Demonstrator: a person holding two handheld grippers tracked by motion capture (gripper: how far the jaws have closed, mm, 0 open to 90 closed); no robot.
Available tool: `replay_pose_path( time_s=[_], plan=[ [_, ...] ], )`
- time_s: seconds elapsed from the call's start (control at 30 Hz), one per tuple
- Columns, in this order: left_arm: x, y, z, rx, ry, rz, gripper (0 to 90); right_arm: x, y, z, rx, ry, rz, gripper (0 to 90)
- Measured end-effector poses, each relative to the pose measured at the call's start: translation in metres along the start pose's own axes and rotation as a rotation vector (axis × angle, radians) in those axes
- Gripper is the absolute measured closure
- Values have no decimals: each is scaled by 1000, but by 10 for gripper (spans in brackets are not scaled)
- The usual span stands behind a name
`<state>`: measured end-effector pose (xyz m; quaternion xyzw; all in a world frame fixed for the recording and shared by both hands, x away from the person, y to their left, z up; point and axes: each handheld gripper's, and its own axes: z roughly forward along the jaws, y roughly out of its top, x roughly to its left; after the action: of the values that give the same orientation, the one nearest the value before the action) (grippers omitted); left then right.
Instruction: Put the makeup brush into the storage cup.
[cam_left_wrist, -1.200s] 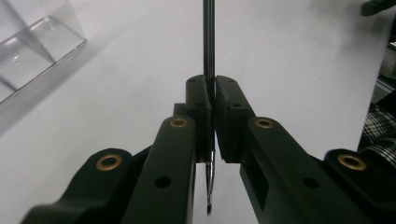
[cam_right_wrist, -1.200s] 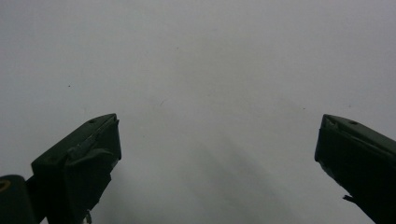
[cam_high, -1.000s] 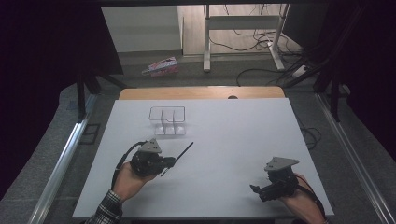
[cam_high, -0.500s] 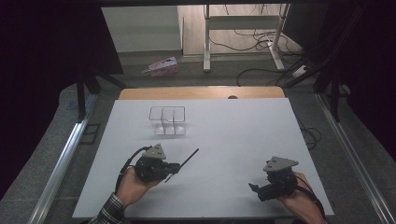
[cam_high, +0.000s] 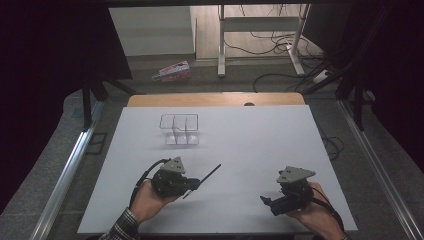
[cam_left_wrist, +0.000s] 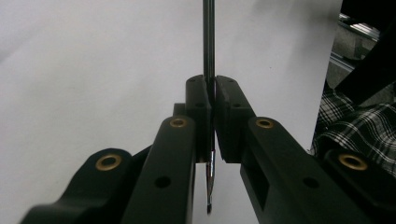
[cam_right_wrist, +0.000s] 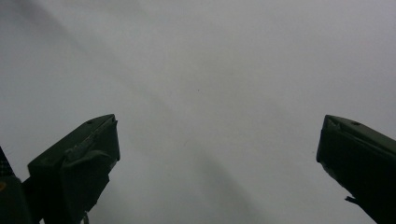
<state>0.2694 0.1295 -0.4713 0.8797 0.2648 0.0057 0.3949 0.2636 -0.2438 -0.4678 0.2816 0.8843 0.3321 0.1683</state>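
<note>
Clamped between the jaws of the left gripper (cam_high: 192, 183), a thin dark pen (cam_high: 206, 178) sticks out toward the middle of the table (cam_high: 260, 150); the left gripper view shows the pads pressed on its shaft (cam_left_wrist: 208, 42), with its tip (cam_left_wrist: 209, 196) hanging below them. The pen looks lifted off the white surface rather than lying on it, though the high view cannot settle that. Ahead of it, well apart, stands a clear divided holder (cam_high: 179, 129), and its compartments look empty. The right gripper (cam_high: 267, 202) rests near the front edge of the table, well apart from the pen, its jaws spread wide with nothing between them. Judging by this, the pickup is done, and what is left is carrying the pen to the holder and dropping it into one compartment. That part has not begun.
</note>
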Motion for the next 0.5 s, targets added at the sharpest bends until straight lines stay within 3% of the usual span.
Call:
replay_pose_path(
  time_s=[0.33,0.5],
  plan=[
    [-7,8,12,36,-35,24,853,10,13,6,21,-5,-57,0],
    [-9,11,19,61,-54,39,853,16,20,9,31,10,-90,55]
  ],
)
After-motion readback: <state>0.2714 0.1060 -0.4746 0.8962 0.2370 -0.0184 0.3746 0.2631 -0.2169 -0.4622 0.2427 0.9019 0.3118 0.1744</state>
